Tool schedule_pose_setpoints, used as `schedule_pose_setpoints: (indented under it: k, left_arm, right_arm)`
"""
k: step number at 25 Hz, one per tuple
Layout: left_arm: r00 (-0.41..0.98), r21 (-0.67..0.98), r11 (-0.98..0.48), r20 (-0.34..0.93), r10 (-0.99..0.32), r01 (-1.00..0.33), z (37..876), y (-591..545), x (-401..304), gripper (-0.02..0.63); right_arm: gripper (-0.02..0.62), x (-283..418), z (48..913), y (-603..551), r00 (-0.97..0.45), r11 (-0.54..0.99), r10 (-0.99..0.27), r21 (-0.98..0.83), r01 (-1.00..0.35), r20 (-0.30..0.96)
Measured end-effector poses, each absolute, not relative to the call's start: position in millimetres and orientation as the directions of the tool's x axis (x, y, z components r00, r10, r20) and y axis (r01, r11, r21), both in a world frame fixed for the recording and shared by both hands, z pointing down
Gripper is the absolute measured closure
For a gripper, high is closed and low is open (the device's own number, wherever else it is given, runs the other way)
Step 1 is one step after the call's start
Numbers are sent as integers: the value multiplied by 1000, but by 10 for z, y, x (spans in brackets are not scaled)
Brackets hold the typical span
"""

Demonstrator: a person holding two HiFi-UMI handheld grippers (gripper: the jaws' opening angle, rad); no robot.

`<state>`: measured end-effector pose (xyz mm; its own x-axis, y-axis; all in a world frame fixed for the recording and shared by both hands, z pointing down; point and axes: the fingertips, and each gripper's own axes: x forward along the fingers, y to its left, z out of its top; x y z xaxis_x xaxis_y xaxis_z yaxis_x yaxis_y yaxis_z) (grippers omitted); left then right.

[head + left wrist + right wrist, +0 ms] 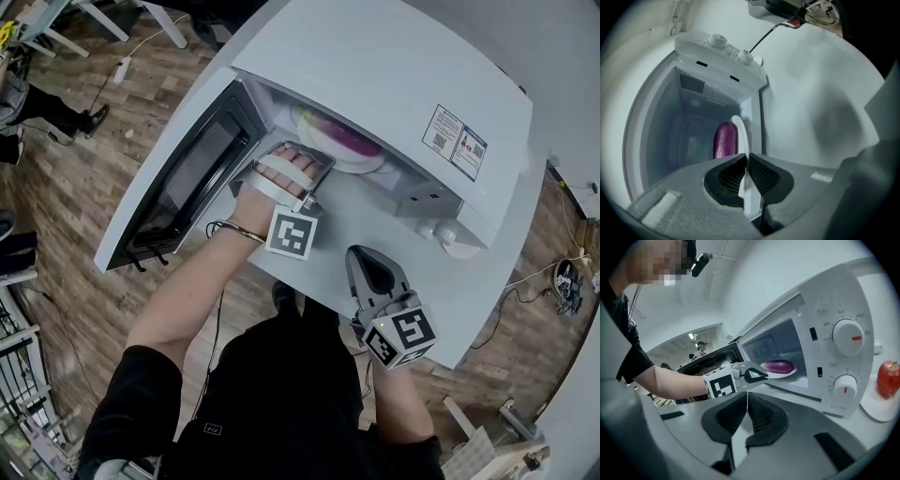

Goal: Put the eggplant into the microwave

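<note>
A purple eggplant [778, 366] lies on a white plate [785, 374] just inside the open white microwave [834, 357]. My left gripper [746, 161] is shut on the plate's near rim [740, 133], with the eggplant [724, 139] behind it in the cavity. In the head view the left gripper [309, 173] reaches into the microwave's opening, where the plate [342, 145] shows. My right gripper [367, 267] stays on the table in front of the microwave. Its jaws [747, 401] are shut with nothing between them.
The microwave door [187, 178] swings open to the left of my left arm. A red apple [888, 378] sits on a white dish [876, 408] to the right of the microwave. Two knobs [848, 336] are on its front panel. People stand in the far background.
</note>
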<state>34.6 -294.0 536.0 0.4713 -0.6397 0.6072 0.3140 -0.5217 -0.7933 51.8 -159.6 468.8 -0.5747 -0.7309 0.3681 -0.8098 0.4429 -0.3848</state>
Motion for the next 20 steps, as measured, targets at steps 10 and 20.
schedule_pose_setpoints:
  k: [10, 20]
  left_arm:
    - [419, -725, -605, 686, -595, 329, 5384, -3116, 433, 586]
    - [331, -678, -646, 735, -592, 349, 5372, -3248, 486, 577]
  right_arm:
    - [578, 580, 4645, -1745, -577, 440, -736, -398, -805, 354]
    - [578, 659, 4660, -1773, -571, 433, -735, -395, -810, 365]
